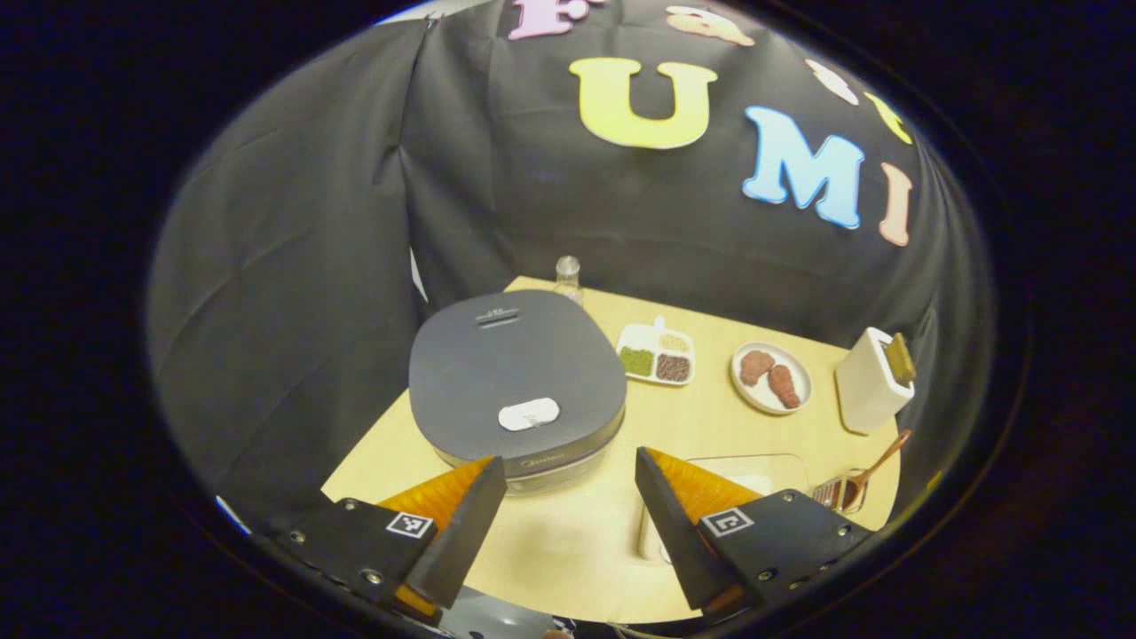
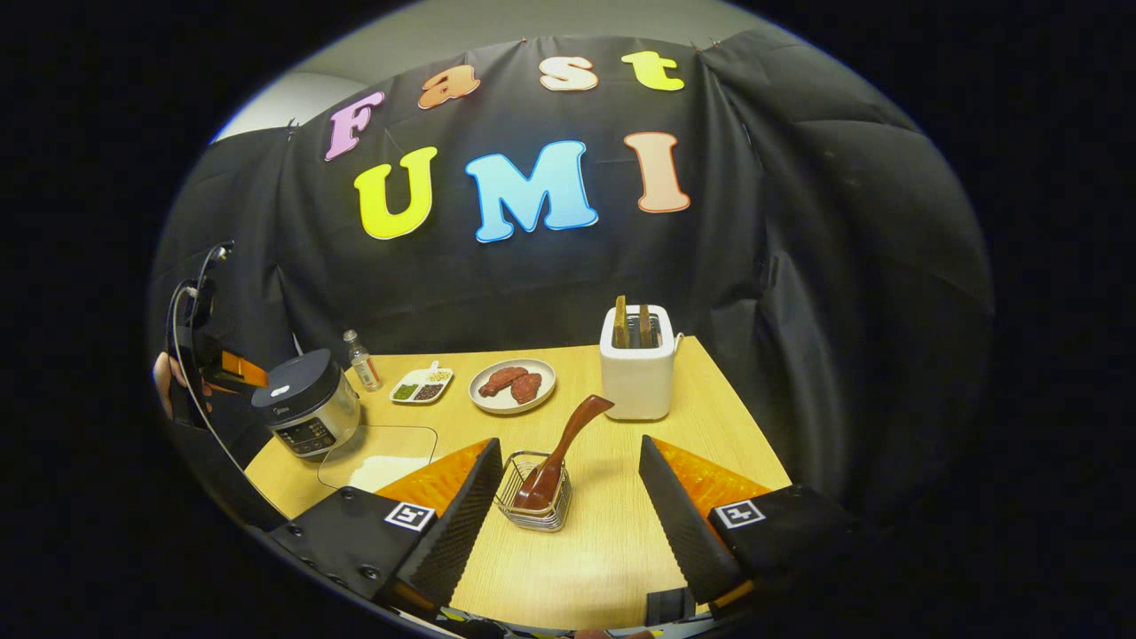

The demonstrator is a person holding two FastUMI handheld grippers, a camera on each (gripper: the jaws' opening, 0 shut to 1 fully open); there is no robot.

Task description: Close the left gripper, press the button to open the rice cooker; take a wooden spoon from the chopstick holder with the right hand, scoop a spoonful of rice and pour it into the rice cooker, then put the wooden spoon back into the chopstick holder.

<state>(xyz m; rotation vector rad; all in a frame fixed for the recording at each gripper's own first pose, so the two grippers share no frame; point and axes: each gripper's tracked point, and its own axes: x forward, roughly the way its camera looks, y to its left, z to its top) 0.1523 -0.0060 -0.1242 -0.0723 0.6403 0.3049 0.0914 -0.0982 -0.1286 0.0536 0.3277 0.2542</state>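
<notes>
Fingers (image 1: 497,515) on left gripper (image 1: 568,515) spread above rice cooker (image 1: 517,382); gotta close first, then poke button (image 1: 529,414) dead center.

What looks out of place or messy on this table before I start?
Nothing stands out. The rice cooker sits shut and upright, the wooden spoon leans in its wire chopstick holder, and the rice stays inside its clear container. The plate and sectioned dish look tidy, with no spills on the table.
</notes>
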